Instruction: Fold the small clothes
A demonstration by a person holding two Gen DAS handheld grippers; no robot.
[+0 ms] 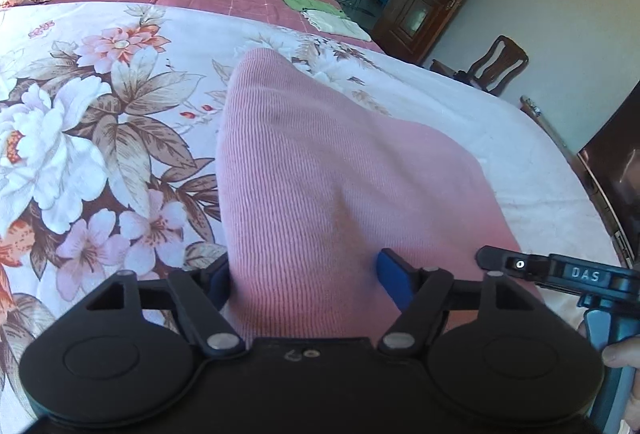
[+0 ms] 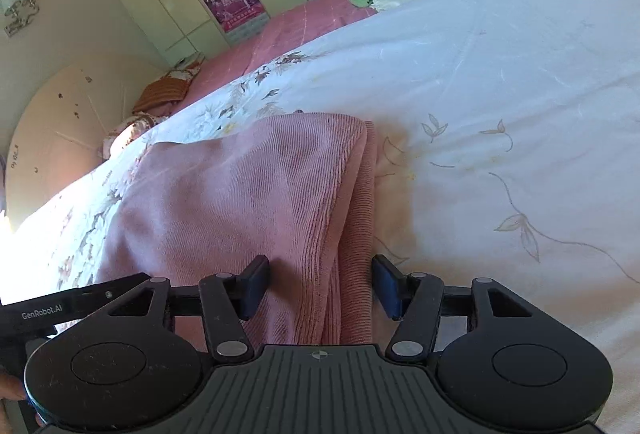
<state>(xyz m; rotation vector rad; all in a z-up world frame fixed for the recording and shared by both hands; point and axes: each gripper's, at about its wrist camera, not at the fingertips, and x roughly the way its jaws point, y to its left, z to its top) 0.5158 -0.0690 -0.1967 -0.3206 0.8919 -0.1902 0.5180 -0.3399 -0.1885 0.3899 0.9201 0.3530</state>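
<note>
Folding was mid-way: the pink ribbed garment (image 1: 320,170) lay on the floral quilt (image 1: 100,122), already doubled over itself, with 2 layers showing along its right-hand edge in the right wrist view.

The left gripper (image 1: 310,282) straddled the near end of the garment, its blue pads standing off on either side of a raised ridge of knit (jaws parted, not pinching, as far as the frame showed). The right gripper (image 2: 324,288) sat over the garment's layered edge, cloth running between its fingers, yet both pads looked clear of it, so it read as open too. In the left wrist view the right tool hovered just beside the garment's near right corner.

Next, by my judgement, each gripper had to close on the near edge and catch all layers together, then carry that edge across the garment toward its far end. A shallow bite could take only the top layer and undo the fold.
</note>
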